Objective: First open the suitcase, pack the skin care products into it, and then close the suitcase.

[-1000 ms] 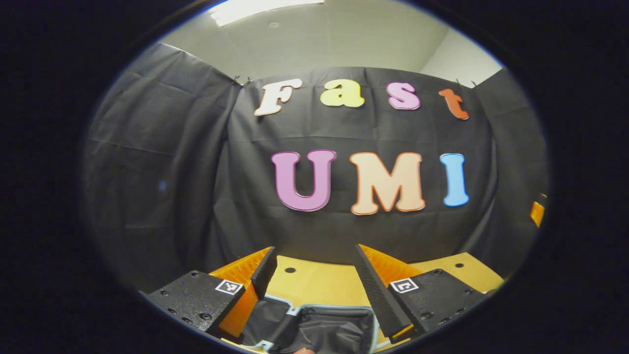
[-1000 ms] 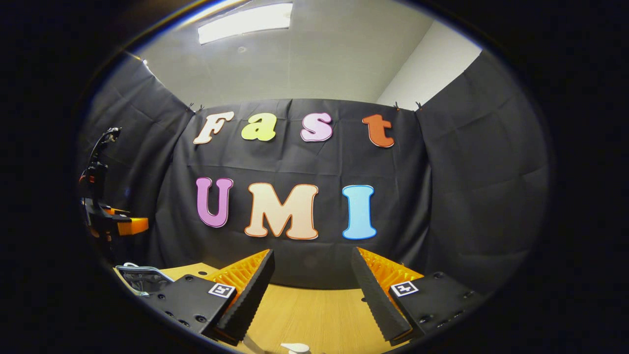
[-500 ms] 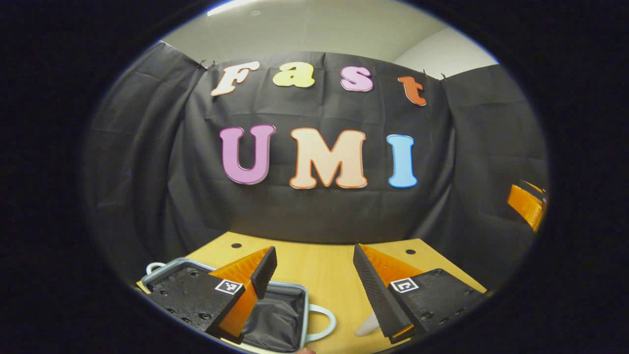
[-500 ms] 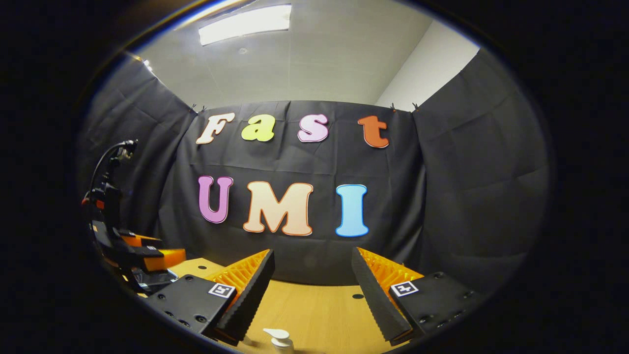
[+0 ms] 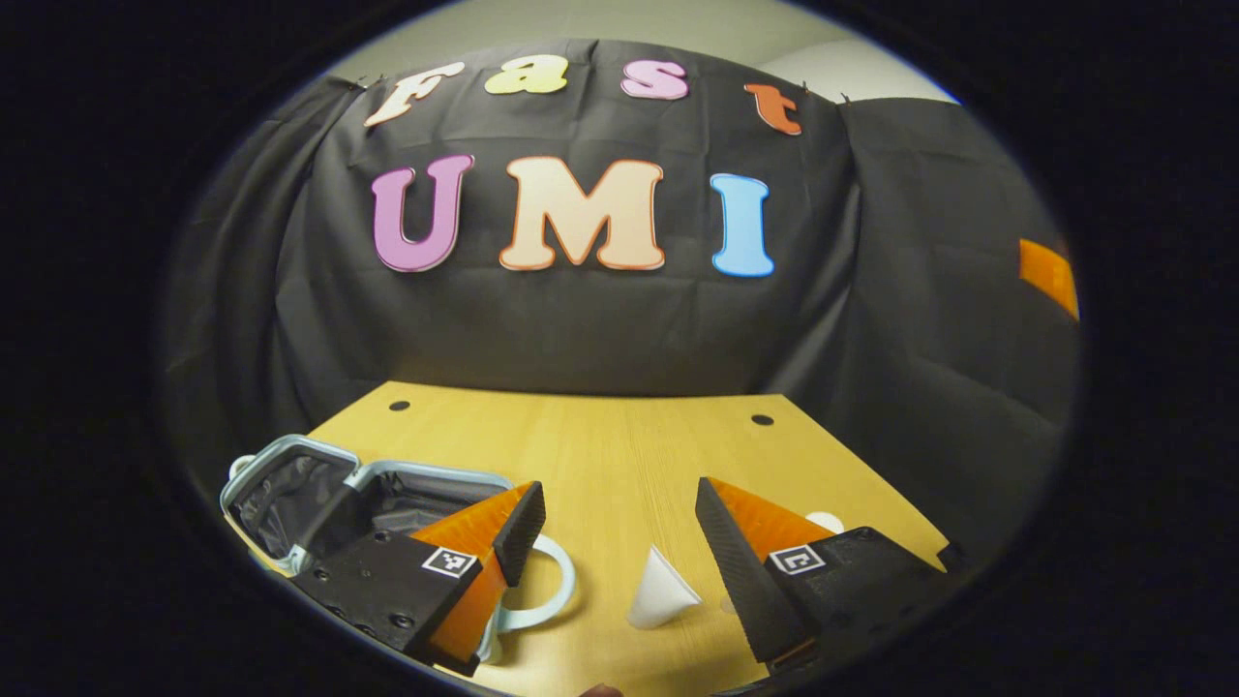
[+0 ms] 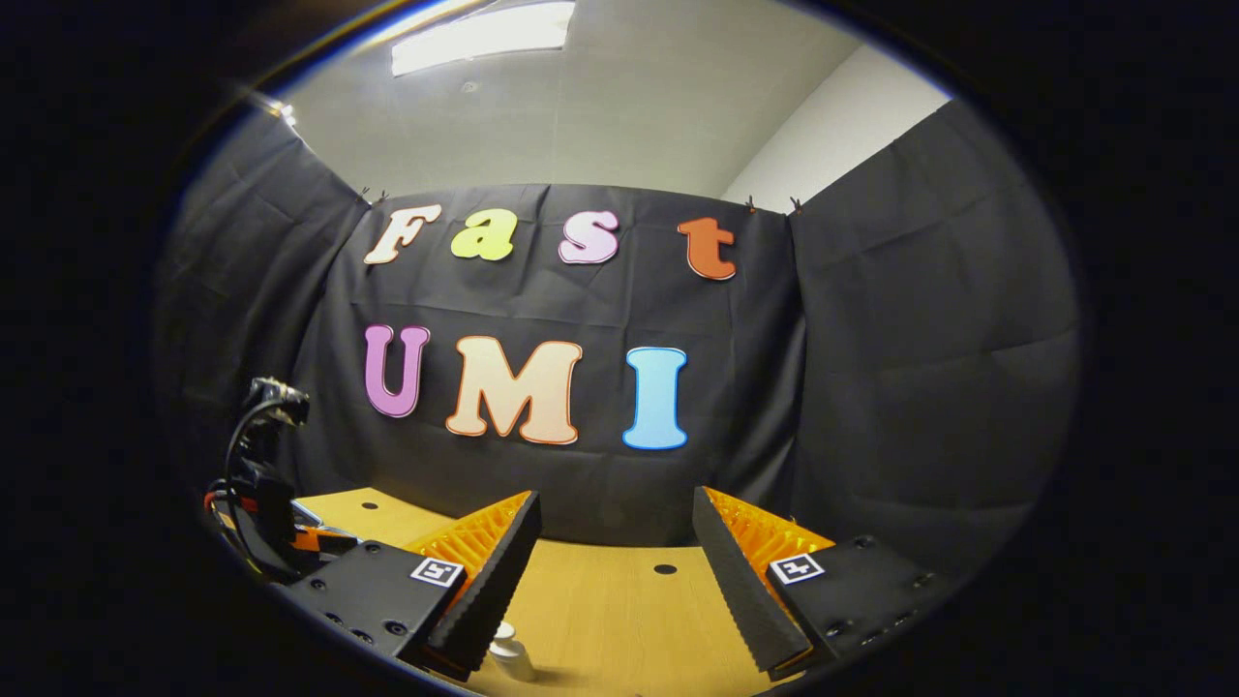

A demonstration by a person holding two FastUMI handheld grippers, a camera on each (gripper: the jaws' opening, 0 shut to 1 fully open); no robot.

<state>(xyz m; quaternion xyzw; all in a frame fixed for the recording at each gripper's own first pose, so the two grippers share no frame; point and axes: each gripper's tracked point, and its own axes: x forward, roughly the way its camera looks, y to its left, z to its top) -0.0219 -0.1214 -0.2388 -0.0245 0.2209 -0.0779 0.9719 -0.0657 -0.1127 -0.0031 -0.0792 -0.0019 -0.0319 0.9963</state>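
Note:
A small suitcase [image 5: 290, 447] with a pale rim, black lining and a looped handle [image 5: 557, 581] lies open on the wooden table [image 5: 600, 455], low on the left of the left gripper view. My left gripper [image 5: 617, 496] hovers open above the table, and its left finger hides part of the case. A white cone-shaped tube [image 5: 658, 592] lies between its fingers, farther down. A white round item [image 5: 825, 521] peeks out behind its right finger. In the right gripper view, my right gripper [image 6: 616, 503] is open over the table [image 6: 619, 610], with a white bottle [image 6: 508, 656] below its left finger.
Black cloth walls close in the table at the back and both sides. Small dark holes [image 5: 762, 420] mark the tabletop near its far edge. The left gripper with its cable [image 6: 261, 465] is at the left of the right gripper view; an orange part of the right gripper [image 5: 1047, 276] is at the right edge of the left gripper view.
The left gripper has tipped downward, bringing more of the table, the open suitcase and the white tube into sight. The right gripper has shifted slightly; the white bottle now sits below its left finger.

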